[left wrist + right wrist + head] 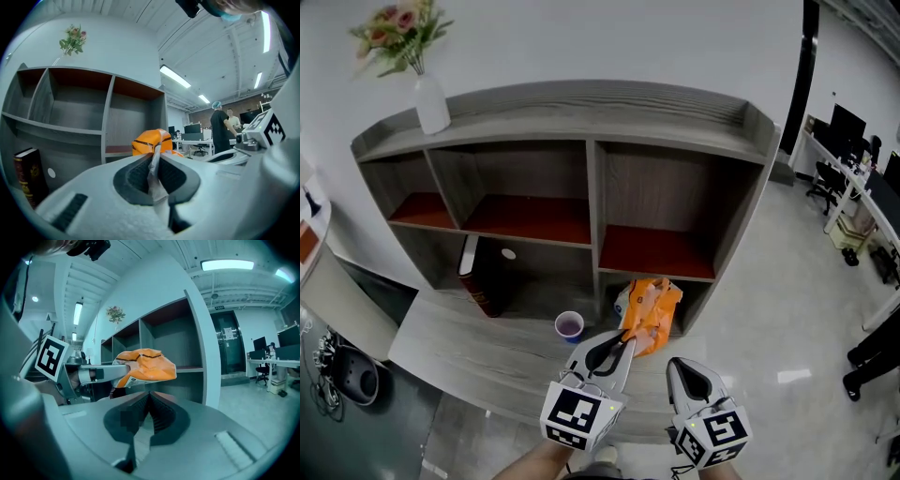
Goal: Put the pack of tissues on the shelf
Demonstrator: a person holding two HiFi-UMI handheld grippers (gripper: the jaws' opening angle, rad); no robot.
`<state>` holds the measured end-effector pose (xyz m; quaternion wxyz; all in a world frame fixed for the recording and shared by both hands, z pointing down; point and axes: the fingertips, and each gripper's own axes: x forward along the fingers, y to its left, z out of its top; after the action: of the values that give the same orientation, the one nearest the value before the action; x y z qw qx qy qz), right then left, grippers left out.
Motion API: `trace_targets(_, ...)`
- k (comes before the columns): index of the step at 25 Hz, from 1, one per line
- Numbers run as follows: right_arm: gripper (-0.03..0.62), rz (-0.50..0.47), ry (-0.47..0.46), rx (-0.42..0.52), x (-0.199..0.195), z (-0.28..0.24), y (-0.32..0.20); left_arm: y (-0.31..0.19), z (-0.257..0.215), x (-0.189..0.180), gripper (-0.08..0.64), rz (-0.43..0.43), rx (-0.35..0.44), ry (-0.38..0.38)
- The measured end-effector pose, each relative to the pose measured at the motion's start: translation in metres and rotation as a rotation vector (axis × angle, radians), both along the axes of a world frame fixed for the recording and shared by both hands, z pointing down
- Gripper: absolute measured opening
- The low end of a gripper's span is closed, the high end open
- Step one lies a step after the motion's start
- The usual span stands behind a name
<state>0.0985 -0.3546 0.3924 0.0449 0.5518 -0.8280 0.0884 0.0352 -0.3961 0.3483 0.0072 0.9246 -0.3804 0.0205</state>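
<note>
Pack of tissues [649, 314], orange, shows low centre in the head view, before the lower right compartment of the shelf [593, 202]. Its near end is covered by the left gripper [623, 345], whose fingers are clenched on a thin flap of its wrapper. To the right, the right gripper [678, 366] has its fingers pressed together on nothing. A pale patch [622, 302] behind the pack cannot be made out.

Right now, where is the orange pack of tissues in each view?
Head view: pack of tissues lower centre, before the bottom right compartment of the shelf, pinched by the left hand-held gripper.
Left gripper view: pack of tissues at centre, wrapper clamped between the jaws.
Right gripper view: pack of tissues centre-left, above the jaws.
Shared landmark: flowers atop the shelf.
</note>
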Motion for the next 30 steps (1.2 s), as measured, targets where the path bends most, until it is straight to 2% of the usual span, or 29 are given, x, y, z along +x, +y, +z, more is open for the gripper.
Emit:
trace_targets(5,-0.002,0.018,0.005,0.019,-0.004,-0.011,-0.029,-0.029,-0.018,0.0,0.003,0.027,0.022,0.037)
trace_targets(8,-0.002,0.019,0.015,0.034,-0.002,-0.02,-0.041,-0.033,-0.036,0.001,0.005,0.04,0.072,0.08)
trace_targets(12,-0.002,-0.003,0.005,0.043,0.002,-0.028,-0.051,-0.035,-0.05,0.0,0.005,0.039,0.078,0.083)
trace_targets(23,-0.002,-0.092,-0.005,0.059,0.027,-0.038,-0.076,-0.082,-0.046,0.023,0.005,-0.13,0.095,0.023)
trace_targets(30,-0.002,-0.146,-0.022,0.035,0.034,-0.028,-0.089,-0.106,-0.037,0.03,0.009,-0.224,0.091,-0.028)
